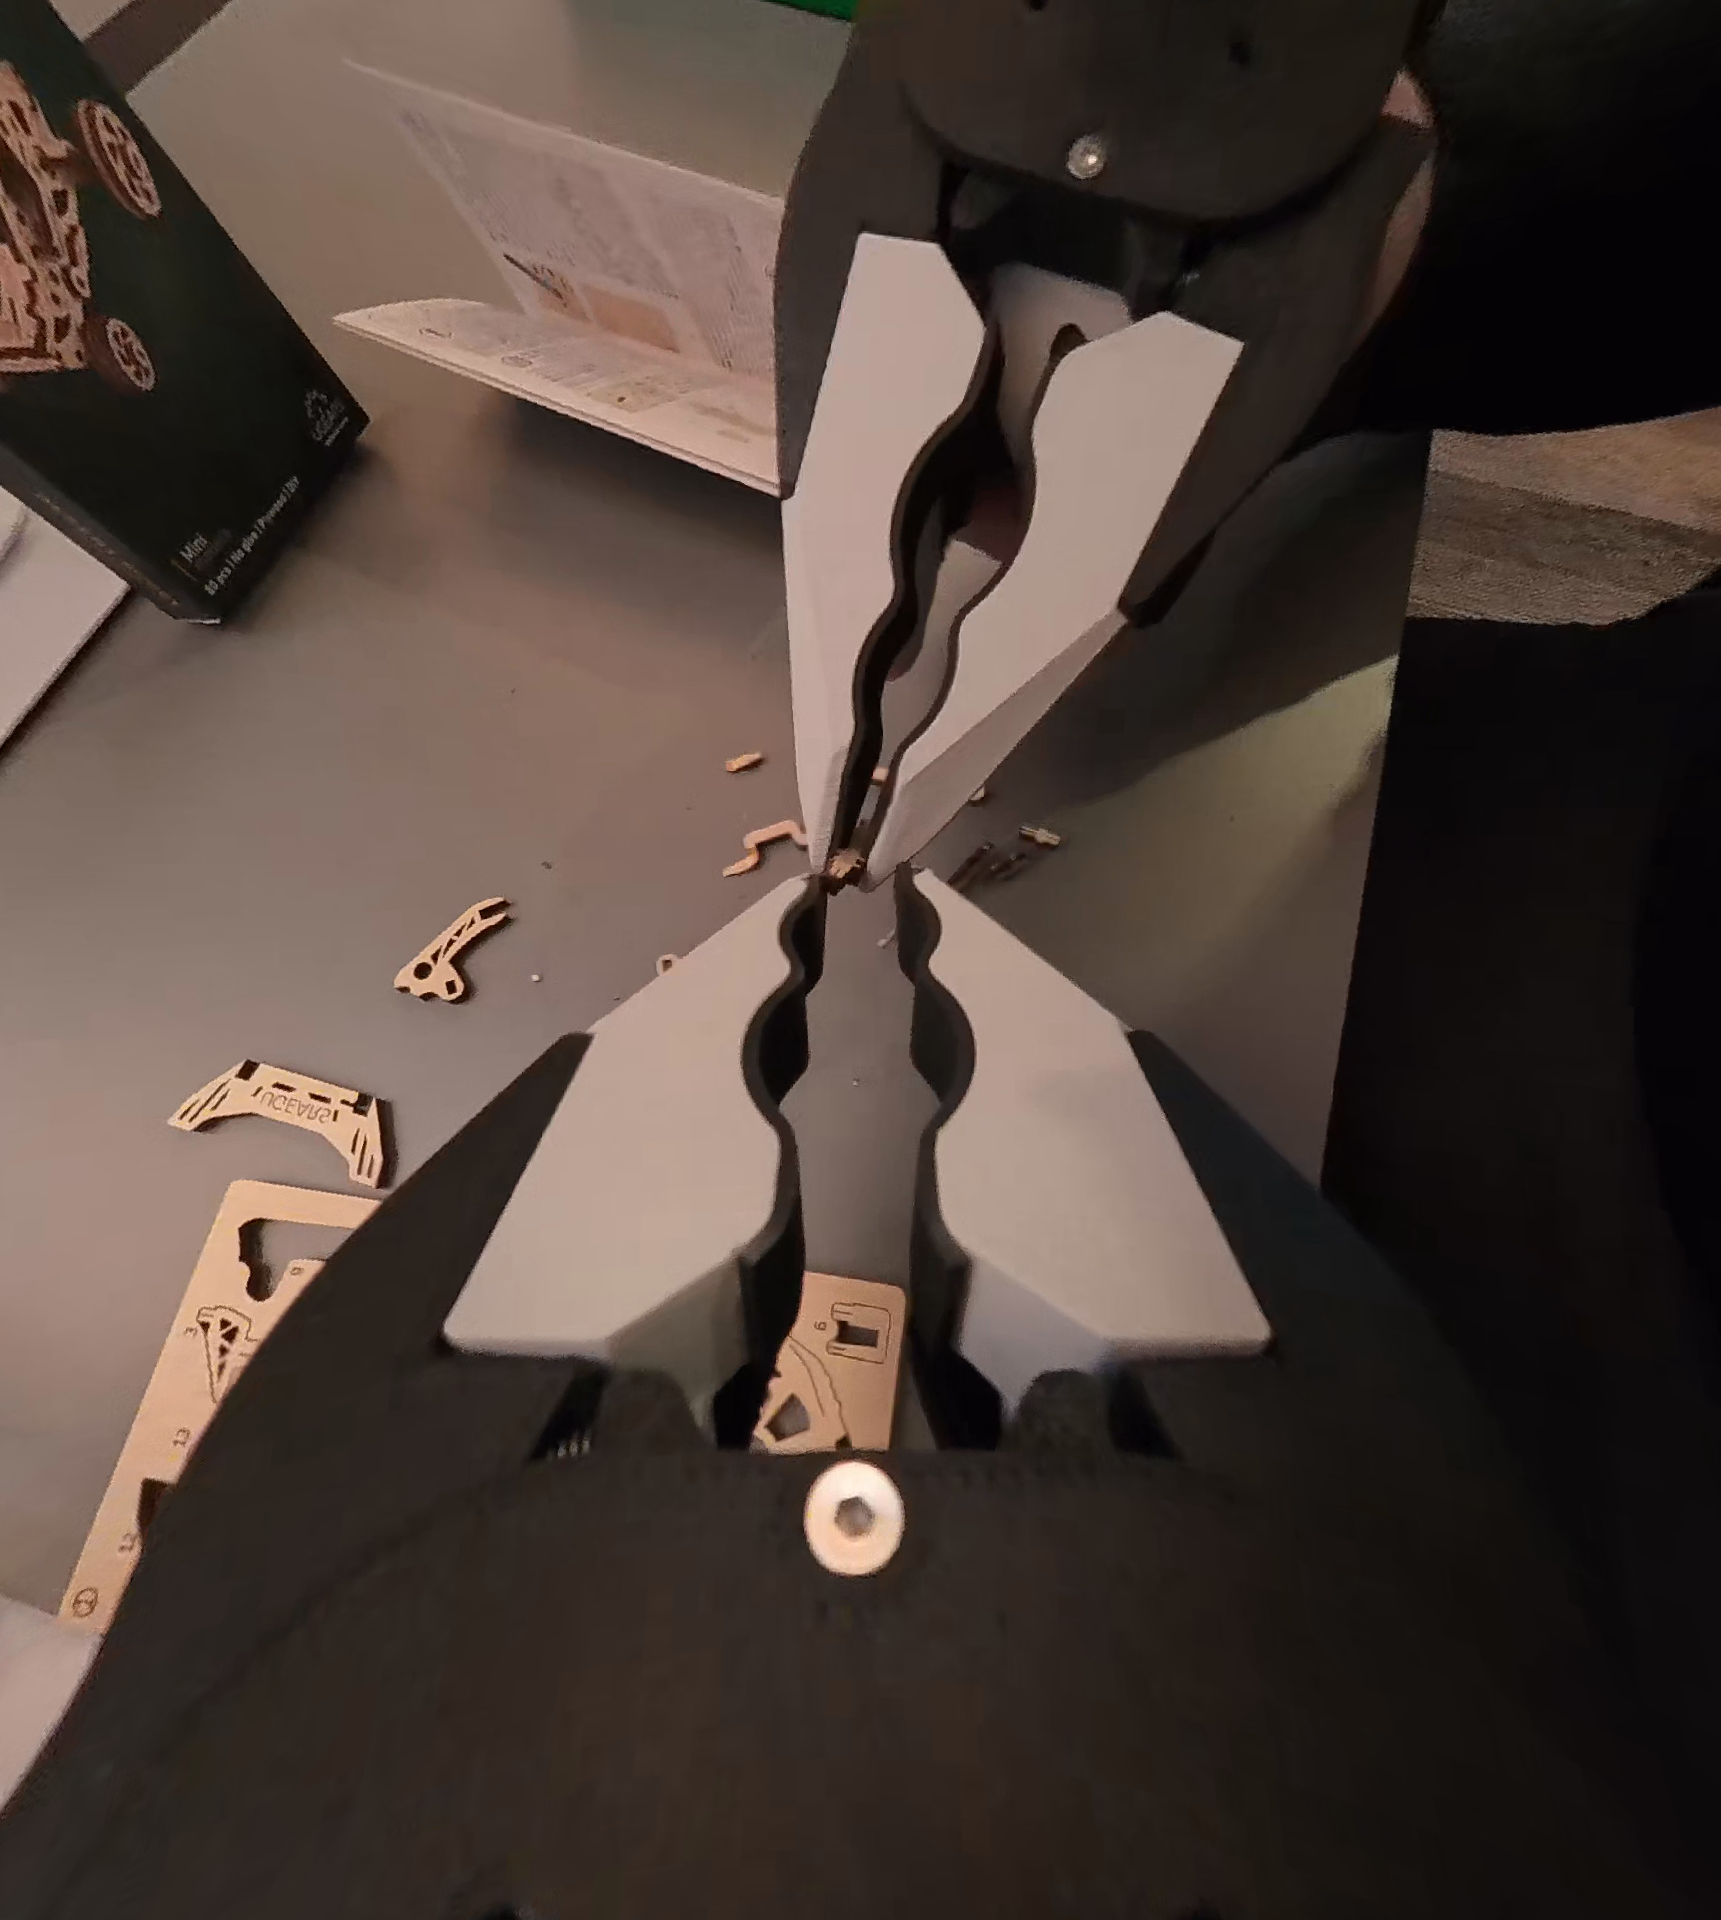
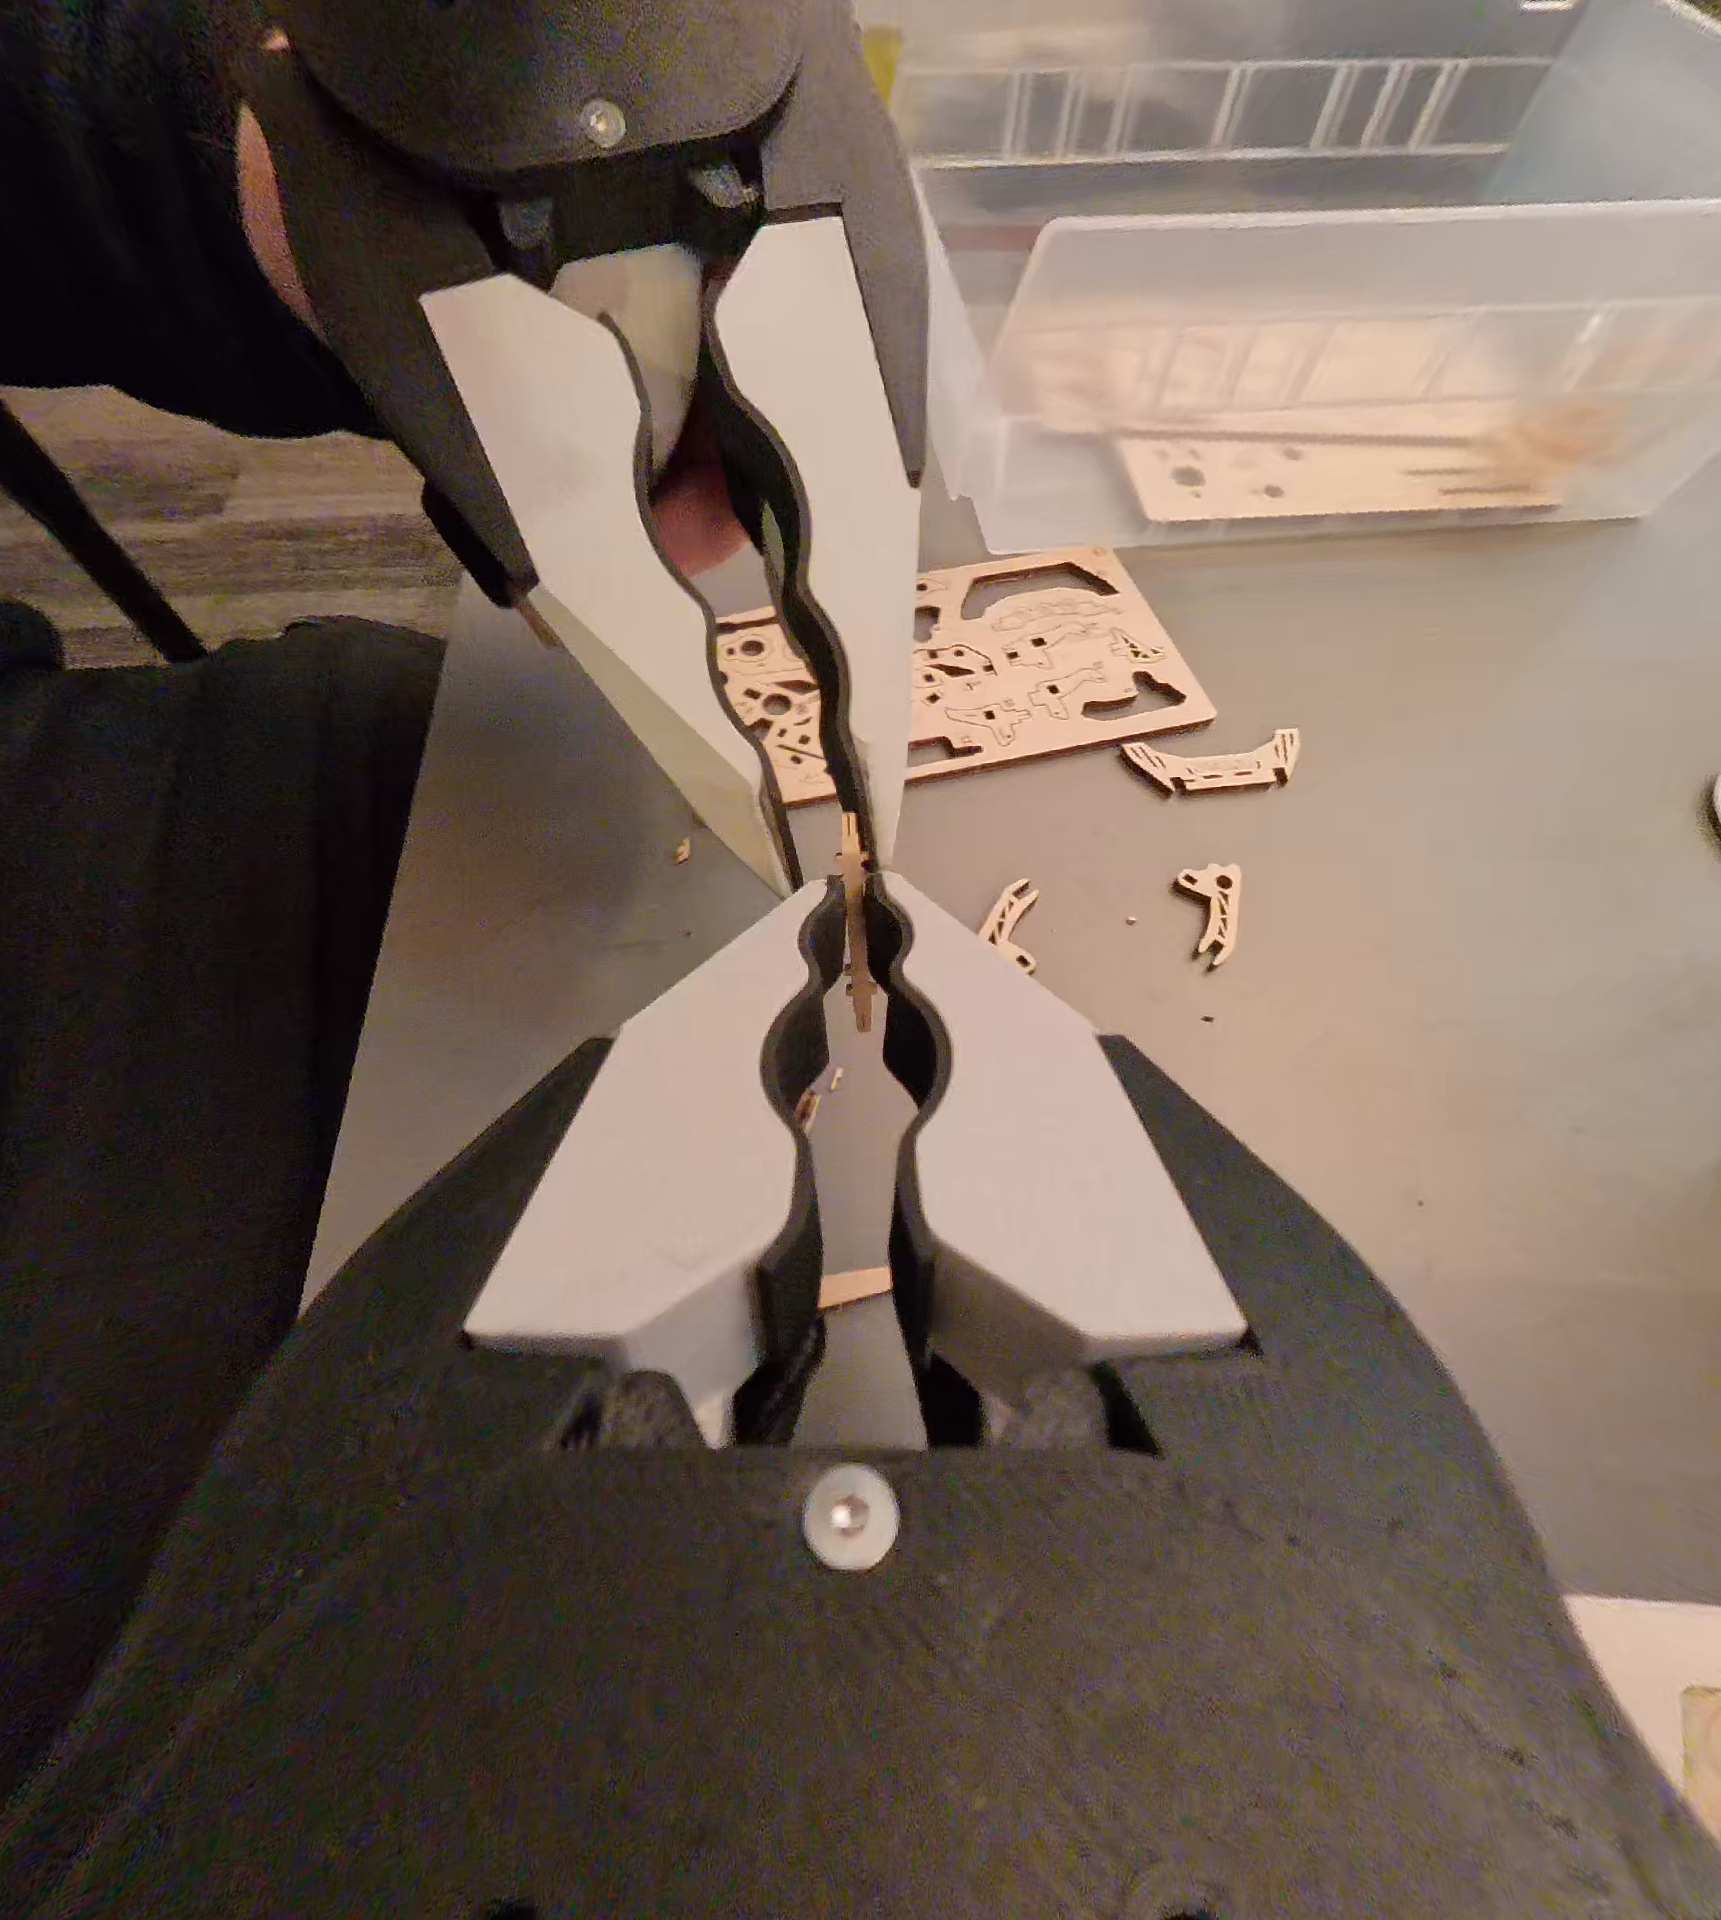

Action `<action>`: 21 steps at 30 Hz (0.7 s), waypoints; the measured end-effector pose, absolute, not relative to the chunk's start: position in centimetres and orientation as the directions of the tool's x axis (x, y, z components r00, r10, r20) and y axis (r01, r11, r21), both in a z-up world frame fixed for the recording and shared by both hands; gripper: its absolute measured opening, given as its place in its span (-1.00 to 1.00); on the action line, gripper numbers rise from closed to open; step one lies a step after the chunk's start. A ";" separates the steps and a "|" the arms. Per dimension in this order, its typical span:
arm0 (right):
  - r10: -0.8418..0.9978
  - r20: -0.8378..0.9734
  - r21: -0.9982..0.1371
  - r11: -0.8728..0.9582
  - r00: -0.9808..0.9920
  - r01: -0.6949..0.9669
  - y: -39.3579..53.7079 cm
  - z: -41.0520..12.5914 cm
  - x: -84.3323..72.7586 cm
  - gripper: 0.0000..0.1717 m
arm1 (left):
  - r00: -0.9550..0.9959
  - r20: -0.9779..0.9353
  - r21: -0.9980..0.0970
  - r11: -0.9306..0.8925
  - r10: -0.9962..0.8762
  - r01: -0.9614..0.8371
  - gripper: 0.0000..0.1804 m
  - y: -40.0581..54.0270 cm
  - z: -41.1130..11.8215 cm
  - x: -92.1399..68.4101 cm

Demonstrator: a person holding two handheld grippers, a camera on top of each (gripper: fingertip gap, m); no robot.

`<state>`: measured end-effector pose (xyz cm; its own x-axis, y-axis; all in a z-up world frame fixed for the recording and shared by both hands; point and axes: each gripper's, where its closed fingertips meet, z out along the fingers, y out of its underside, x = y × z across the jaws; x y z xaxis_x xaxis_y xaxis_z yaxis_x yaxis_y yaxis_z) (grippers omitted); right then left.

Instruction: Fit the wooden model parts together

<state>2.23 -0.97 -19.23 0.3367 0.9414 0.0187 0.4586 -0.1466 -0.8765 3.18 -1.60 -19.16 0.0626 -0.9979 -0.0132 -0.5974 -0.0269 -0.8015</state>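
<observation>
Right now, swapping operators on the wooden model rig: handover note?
Right gripper: shut on a thin wooden strip part, held edge-on above the grey table.
Left gripper: fingertips apart, meeting the strip's end tip to tip, not gripping.
Loose: cut-out parts, bridge-shaped part, punched sheet, instruction booklet.
Done: strip picked up.
Left: no join visible yet; fit the parts.

Your right gripper [image 2: 851, 894] was clamped on a thin wooden strip [image 2: 854, 940], meeting tip to tip your left gripper [image 1: 861, 883], whose jaws stood slightly apart.
</observation>
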 end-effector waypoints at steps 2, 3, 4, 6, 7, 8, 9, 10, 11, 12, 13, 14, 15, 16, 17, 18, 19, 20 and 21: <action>0.948 0.031 -0.863 -0.136 0.318 0.487 -1.1 -19.5 2.3 -0.98 | 0.055 -0.040 -0.802 -0.001 -0.998 -0.598 -0.92 -1.6 -18.9 3.1; 0.952 0.038 -0.855 -0.127 0.305 0.503 -1.3 -19.7 2.3 -0.98 | 0.050 -0.043 -0.811 0.006 -0.998 -0.586 -0.92 -1.7 -18.6 3.1; 0.956 0.038 -0.851 -0.122 0.291 0.511 -1.6 -20.0 2.2 -0.98 | 0.040 -0.038 -0.813 0.008 -0.998 -0.582 -0.92 -1.9 -18.3 3.2; 0.962 0.028 -0.857 -0.117 0.273 0.502 -2.0 -20.0 1.9 -0.98 | 0.025 -0.067 -0.777 0.037 -0.997 -0.628 -0.95 -2.1 -19.1 3.1; 0.964 0.031 -0.856 -0.111 0.265 0.504 -2.1 -20.0 1.9 -0.98 | 0.021 -0.084 -0.771 0.052 -0.996 -0.635 -0.97 -2.2 -19.3 3.2; 0.965 0.027 -0.860 -0.110 0.260 0.498 -2.2 -20.0 2.0 -0.98 | 0.024 -0.082 -0.774 0.048 -0.996 -0.632 -0.98 -2.3 -19.3 3.3; 0.967 0.000 -0.865 -0.128 0.256 0.484 -2.4 -19.9 1.9 -0.98 | 0.023 -0.076 -0.776 0.045 -0.997 -0.629 -0.99 -2.4 -19.2 3.3; 0.967 -0.017 -0.870 -0.139 0.254 0.472 -2.5 -19.8 1.9 -0.98 | 0.015 -0.081 -0.774 0.054 -0.997 -0.631 -1.00 -2.4 -19.1 3.3; 0.967 -0.021 -0.873 -0.141 0.253 0.467 -2.5 -19.8 1.9 -0.98 | 0.012 -0.087 -0.770 0.059 -0.996 -0.635 -1.00 -2.4 -19.1 3.3; 0.967 -0.022 -0.874 -0.141 0.253 0.465 -2.5 -19.8 1.9 -0.98 | 0.013 -0.087 -0.768 0.058 -0.996 -0.637 -1.00 -2.4 -19.1 3.3; 0.966 -0.019 -0.876 -0.141 0.259 0.462 -2.5 -19.7 1.9 -0.98 | 0.019 -0.083 -0.769 0.052 -0.996 -0.637 -1.00 -2.4 -19.0 3.2; 0.961 -0.013 -0.880 -0.142 0.275 0.453 -2.2 -19.6 2.0 -0.98 | 0.035 -0.079 -0.776 0.039 -0.996 -0.629 -1.00 -2.1 -18.8 3.2; 0.954 -0.008 -0.881 -0.148 0.299 0.450 -1.9 -19.6 2.1 -0.98 | 0.058 -0.070 -0.783 0.019 -0.996 -0.622 -1.00 -1.8 -18.7 3.1; 0.945 0.000 -0.875 -0.158 0.327 0.457 -1.4 -19.8 2.3 -0.97 | 0.076 -0.060 -0.781 0.000 -0.995 -0.624 -1.00 -1.5 -18.7 2.9; 0.933 0.014 -0.866 -0.168 0.359 0.471 -0.9 -20.1 2.5 -0.96 | 0.094 -0.064 -0.777 -0.010 -0.993 -0.629 -1.00 -1.1 -18.8 2.7; 0.921 0.030 -0.854 -0.179 0.389 0.489 -0.4 -20.5 2.8 -0.93 | 0.124 -0.070 -0.773 -0.025 -0.990 -0.633 -1.00 -0.6 -19.0 2.4; 0.910 0.049 -0.837 -0.188 0.413 0.514 0.1 -21.0 3.1 -0.91 | 0.154 -0.065 -0.768 -0.049 -0.986 -0.638 -1.00 -0.1 -19.2 2.1; 0.897 0.071 -0.821 -0.196 0.436 0.537 0.5 -21.5 3.3 -0.89 | 0.178 -0.054 -0.761 -0.075 -0.983 -0.644 -1.00 0.3 -19.4 1.8; 0.886 0.100 -0.803 -0.198 0.454 0.562 1.0 -21.9 3.5 -0.85 | 0.208 -0.056 -0.754 -0.096 -0.976 -0.650 -1.00 0.8 -19.6 1.4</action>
<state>3.48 1.00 -21.93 0.4537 0.8856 0.0997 0.5622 -0.1976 -0.8030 1.41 0.84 -19.63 0.2082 -0.9765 -0.0557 -0.6499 -0.0956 -0.7540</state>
